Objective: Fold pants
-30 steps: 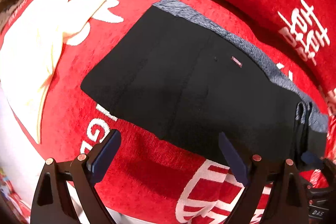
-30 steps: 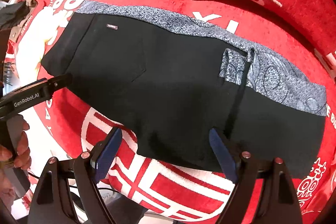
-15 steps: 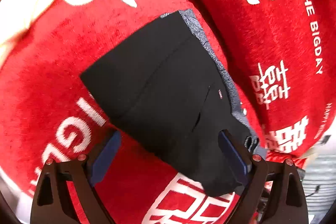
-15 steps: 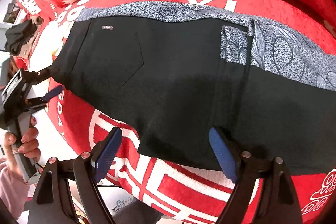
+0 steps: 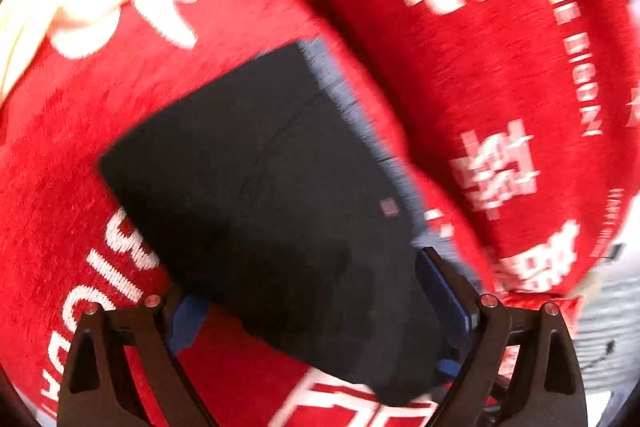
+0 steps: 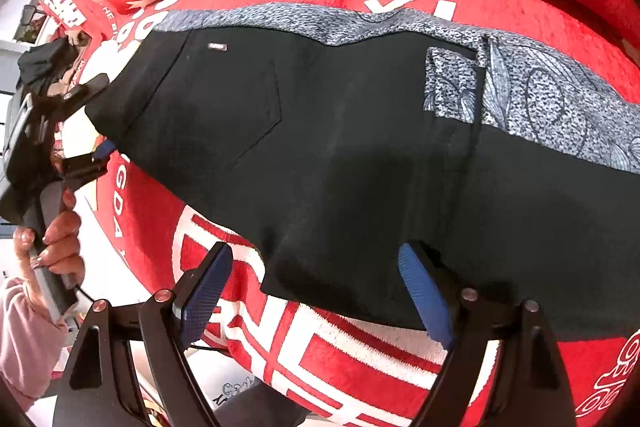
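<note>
Pants (image 6: 340,147): black, grey patterned lining along far edge, spread flat on red blanket (image 6: 360,359) with white lettering.
Left gripper (image 5: 320,307): jaws wide, just been closing slightly; straddling the pants' end corner, cloth between the pads, no pinch visible; view blurred.
Right gripper (image 6: 316,291): jaws wide, poised at near edge of pants; right pad over black cloth, left pad over blanket.
Hand (image 6: 60,243): holding left gripper's handle, pink sleeve below.
</note>
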Tool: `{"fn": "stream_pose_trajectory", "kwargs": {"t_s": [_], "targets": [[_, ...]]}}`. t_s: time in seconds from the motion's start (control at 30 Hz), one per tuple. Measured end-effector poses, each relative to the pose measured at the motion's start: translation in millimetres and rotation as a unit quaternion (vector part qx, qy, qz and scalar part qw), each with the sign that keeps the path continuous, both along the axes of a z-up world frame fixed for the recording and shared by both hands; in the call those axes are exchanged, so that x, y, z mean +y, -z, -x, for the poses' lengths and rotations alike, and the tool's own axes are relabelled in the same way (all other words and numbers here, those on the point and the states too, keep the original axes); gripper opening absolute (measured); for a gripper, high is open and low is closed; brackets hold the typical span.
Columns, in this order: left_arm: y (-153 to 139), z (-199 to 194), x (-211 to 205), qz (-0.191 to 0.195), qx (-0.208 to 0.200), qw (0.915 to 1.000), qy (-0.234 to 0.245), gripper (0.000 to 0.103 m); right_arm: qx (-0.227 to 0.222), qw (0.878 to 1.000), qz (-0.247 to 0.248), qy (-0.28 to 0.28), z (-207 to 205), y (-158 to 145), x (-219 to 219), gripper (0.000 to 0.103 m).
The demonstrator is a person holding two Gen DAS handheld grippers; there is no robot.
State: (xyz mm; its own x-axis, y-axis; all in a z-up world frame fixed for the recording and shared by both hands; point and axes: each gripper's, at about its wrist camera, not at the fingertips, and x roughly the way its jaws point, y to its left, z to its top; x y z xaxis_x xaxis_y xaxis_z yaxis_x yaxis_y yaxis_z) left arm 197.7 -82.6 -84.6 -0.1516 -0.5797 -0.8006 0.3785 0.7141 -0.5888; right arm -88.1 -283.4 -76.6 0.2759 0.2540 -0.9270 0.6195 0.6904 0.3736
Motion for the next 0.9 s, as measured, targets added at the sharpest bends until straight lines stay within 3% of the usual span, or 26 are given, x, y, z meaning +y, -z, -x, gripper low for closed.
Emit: {"fn": "stream_pose_trajectory", "kwargs": {"t_s": [0.1, 0.13, 0.17, 0.23, 0.27, 0.3, 0.33, 0.37, 0.43, 0.5, 0.63, 0.77, 0.9], "targets": [[-2.3, 1.9, -5.3, -0.034, -0.031, 0.9989, -0.008, 0.072, 0.002, 1.0, -0.005, 0.004, -4.8, -3.1, -0.4, 0.088], [-6.2, 5.2, -10.3, -0.073, -0.065, 0.9952, 0.002, 0.048, 0.0, 1.0, -0.008, 0.006, -6.2, -7.4, -2.3, 0.088], [-8.5, 7.9, -13.5, -0.095, -0.085, 0.9917, 0.013, 0.04, -0.001, 1.0, -0.011, 0.01, -8.0, -11.9, -5.3, 0.088], [-19.1, 21.2, -25.2, -0.12, -0.146, 0.9808, 0.047, 0.038, -0.009, 1.0, -0.018, 0.019, -11.0, -21.8, -14.0, 0.088], [-26.9, 31.7, -32.9, -0.133, -0.189, 0.9704, 0.07, 0.036, -0.017, 0.999, -0.026, 0.026, -16.6, -30.4, -21.8, 0.088], [-35.3, 46.8, -41.3, -0.149, -0.246, 0.9522, 0.103, 0.036, -0.021, 0.999, -0.03, 0.03, -20.0, -35.0, -25.0, 0.088], [-43.2, 66.5, -50.6, -0.163, -0.309, 0.9267, 0.14, 0.036, -0.026, 0.998, -0.036, 0.033, -27.8, -41.8, -31.9, 0.088], [-47.7, 80.0, -56.3, -0.167, -0.346, 0.9087, 0.163, 0.036, -0.031, 0.998, -0.046, 0.033, -39.1, -48.9, -40.1, 0.088], [-53.7, 104.4, -63.6, -0.168, -0.398, 0.8796, 0.199, 0.036, -0.039, 0.997, -0.07, 0.023, -66.0, -58.9, -52.5, 0.088], [-54.7, 116.4, -67.7, -0.172, -0.428, 0.8594, 0.22, 0.036, -0.037, 0.995, -0.093, -0.007, -103.9, -66.3, -59.1, 0.09], [-53.2, 121.7, -69.9, -0.184, -0.449, 0.8427, 0.233, 0.036, -0.032, 0.985, -0.137, -0.1, -195.0, -76.2, -41.6, 0.091], [-53.7, 129.5, -62.4, -0.188, -0.46, 0.8345, 0.237, 0.036, 0.013, 0.971, -0.138, -0.194, -262.6, -68.8, 1.7, 0.092], [-55.0, 132.0, -61.3, -0.189, -0.463, 0.8325, 0.238, 0.036, 0.07, 0.962, -0.13, -0.229, -293.0, -42.6, 25.3, 0.092]]}}
